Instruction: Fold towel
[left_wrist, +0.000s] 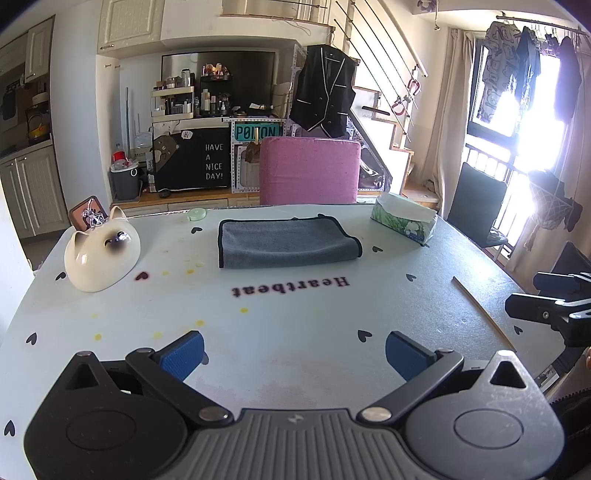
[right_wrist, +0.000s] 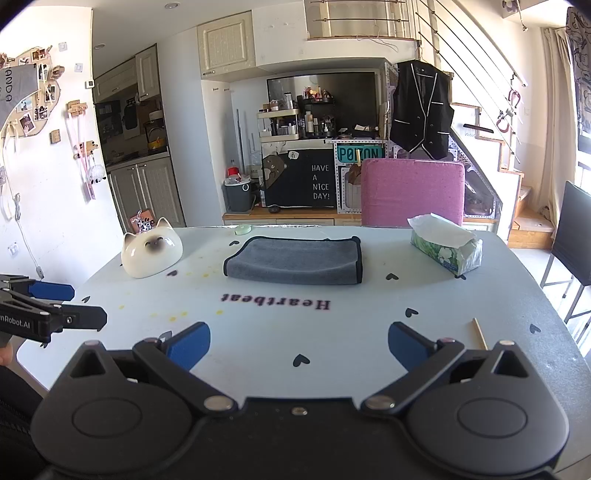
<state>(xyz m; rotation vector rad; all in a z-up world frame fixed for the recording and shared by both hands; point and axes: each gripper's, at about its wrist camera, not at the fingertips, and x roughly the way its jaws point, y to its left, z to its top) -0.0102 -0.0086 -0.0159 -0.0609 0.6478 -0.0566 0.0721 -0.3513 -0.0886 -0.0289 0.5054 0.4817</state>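
Towel (left_wrist: 286, 242) lay folded, centre frame on worktop (left_wrist: 295, 314); both grippers' fingers (left_wrist: 183, 354) (right_wrist: 188, 343) spread wide, empty. Best gripped at near corners.

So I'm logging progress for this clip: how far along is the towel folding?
Done: the grey towel already lies doubled on the table, rounded fold toward the cameras. In hand: nothing; the left gripper and right gripper are both open, well short of the cloth. Left: possibly another fold, though it may be finished.
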